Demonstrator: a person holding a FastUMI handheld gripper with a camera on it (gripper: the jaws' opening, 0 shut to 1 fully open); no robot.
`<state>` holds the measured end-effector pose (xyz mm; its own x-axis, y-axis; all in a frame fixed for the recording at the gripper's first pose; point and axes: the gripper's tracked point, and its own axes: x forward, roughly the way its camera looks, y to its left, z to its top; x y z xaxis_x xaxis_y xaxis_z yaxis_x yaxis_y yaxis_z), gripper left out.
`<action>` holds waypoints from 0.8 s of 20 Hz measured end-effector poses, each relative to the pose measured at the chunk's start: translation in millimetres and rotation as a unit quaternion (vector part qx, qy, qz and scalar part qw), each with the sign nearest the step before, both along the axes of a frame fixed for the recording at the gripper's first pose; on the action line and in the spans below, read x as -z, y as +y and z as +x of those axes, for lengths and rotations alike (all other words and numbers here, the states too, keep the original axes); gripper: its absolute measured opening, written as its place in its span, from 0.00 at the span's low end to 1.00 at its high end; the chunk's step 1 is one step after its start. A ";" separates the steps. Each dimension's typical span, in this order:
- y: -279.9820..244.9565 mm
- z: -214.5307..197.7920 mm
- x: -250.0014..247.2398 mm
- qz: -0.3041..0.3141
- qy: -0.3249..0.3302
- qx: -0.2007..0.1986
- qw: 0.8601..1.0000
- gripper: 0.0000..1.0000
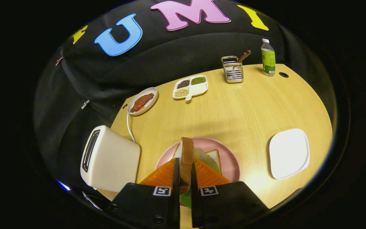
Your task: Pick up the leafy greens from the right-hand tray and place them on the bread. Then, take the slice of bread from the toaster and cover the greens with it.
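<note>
My gripper [185,165] is shut on a slice of bread [186,156], held on edge between both fingers, crust side up. It hangs just above the pink plate [230,159]. On that plate lies another bread slice [215,156] with the leafy greens [206,159] on top, partly hidden behind the fingers; a bit of green [186,199] shows below them too. The white toaster [110,159] stands to the left of the plate, its slot [90,150] dark, and I cannot tell what is inside. The white tray [289,153] to the right of the plate is bare.
At the table's far side stand an oval dish with a reddish meat piece [142,101], a divided dish of beans [190,86], a wire holder with a wooden-handled tool [233,69] and a green-labelled bottle [268,58]. The toaster's white cord [128,125] runs back along the left edge.
</note>
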<state>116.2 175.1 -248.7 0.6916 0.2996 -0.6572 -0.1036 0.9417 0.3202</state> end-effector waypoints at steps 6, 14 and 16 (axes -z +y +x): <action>-20.5 -3.3 16.4 -0.035 0.013 0.009 0.999 0.37; -44.8 -7.9 11.8 -0.073 -0.002 0.019 0.997 0.86; -49.6 -11.0 1.4 -0.076 -0.014 0.018 0.997 1.00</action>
<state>105.2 125.5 -250.0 0.7182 0.1732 -0.6740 -0.0764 0.9823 0.1710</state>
